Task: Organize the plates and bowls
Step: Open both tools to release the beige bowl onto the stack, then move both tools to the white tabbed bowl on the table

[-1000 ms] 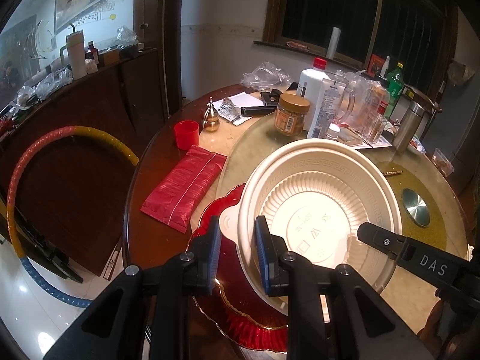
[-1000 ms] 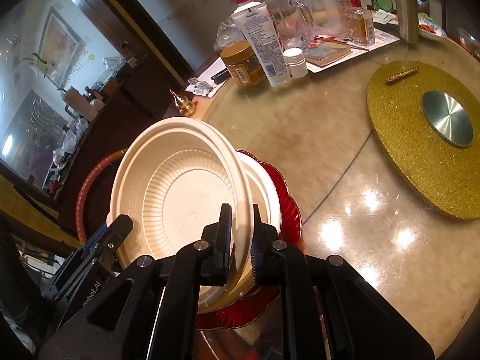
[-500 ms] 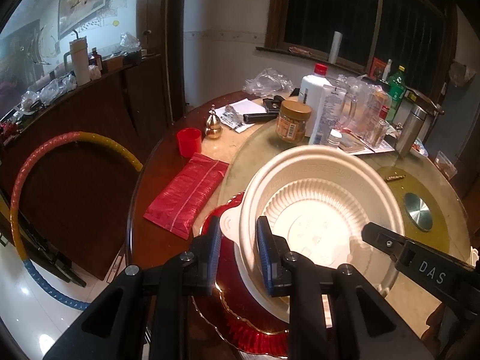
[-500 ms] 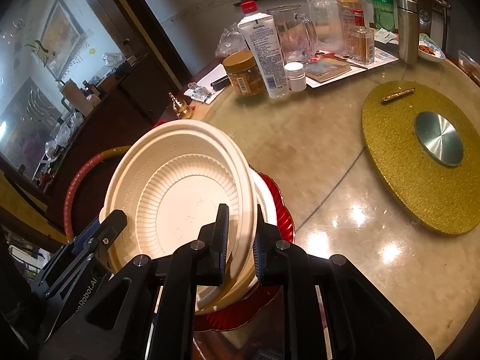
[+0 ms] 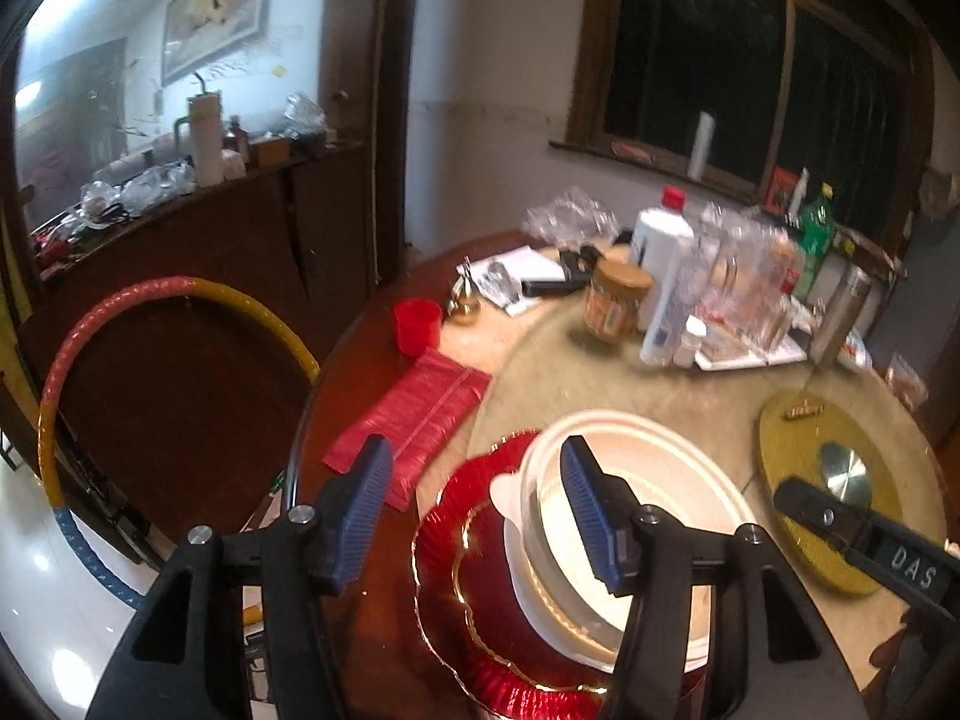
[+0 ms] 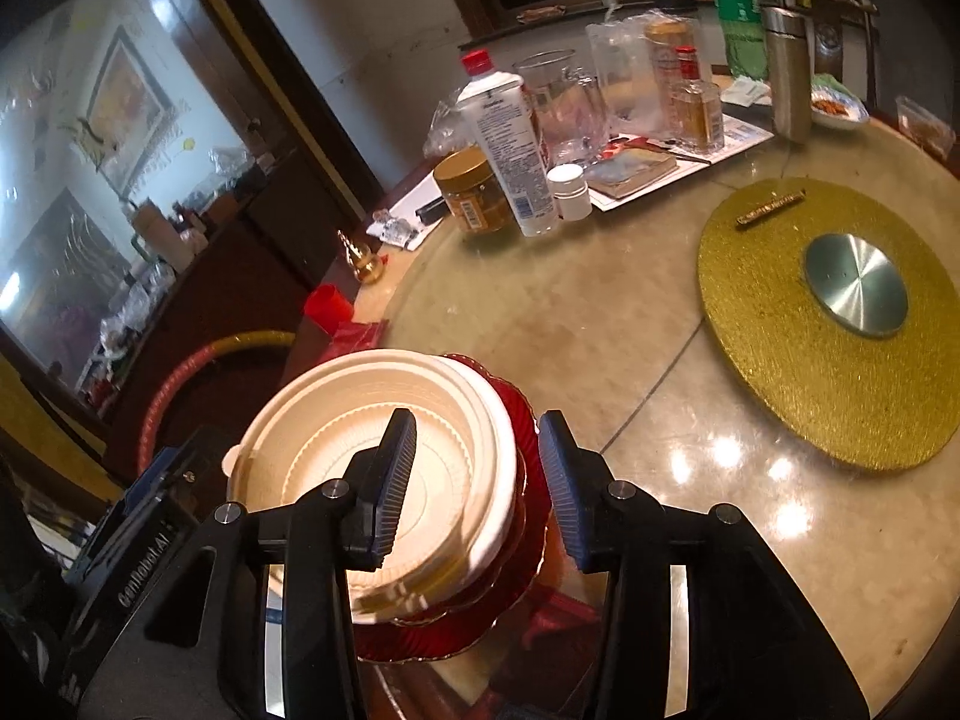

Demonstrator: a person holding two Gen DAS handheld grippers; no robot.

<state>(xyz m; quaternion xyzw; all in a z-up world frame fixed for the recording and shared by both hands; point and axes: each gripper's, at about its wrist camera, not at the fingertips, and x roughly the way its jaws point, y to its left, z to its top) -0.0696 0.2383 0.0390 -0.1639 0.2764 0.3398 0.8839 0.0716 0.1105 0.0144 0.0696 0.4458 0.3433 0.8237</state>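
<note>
A cream disposable bowl [image 5: 672,480] [image 6: 336,450] sits nested in a white bowl [image 5: 516,546] [image 6: 498,474], stacked on red gold-edged plates [image 5: 456,546] [image 6: 528,426] at the table's near edge. My left gripper [image 5: 474,510] is open, its jaws wide apart around the bowls' left rim. My right gripper [image 6: 474,480] is open, its jaws straddling the stack's right rim without gripping. Each gripper shows in the other's view, the right one in the left wrist view [image 5: 864,546] and the left one in the right wrist view [image 6: 150,516].
A gold turntable mat [image 6: 828,324] with a steel disc lies to the right. Bottles, jars and a glass jug [image 6: 564,108] crowd the far side. A red pouch [image 5: 414,414] and red cup [image 5: 417,324] lie left. A hula hoop [image 5: 78,360] leans by the cabinet.
Both grippers were shut on the cream bowl's rim, holding it tilted above the stack. Now the bowl rests in the white bowl and both grippers have opened.
</note>
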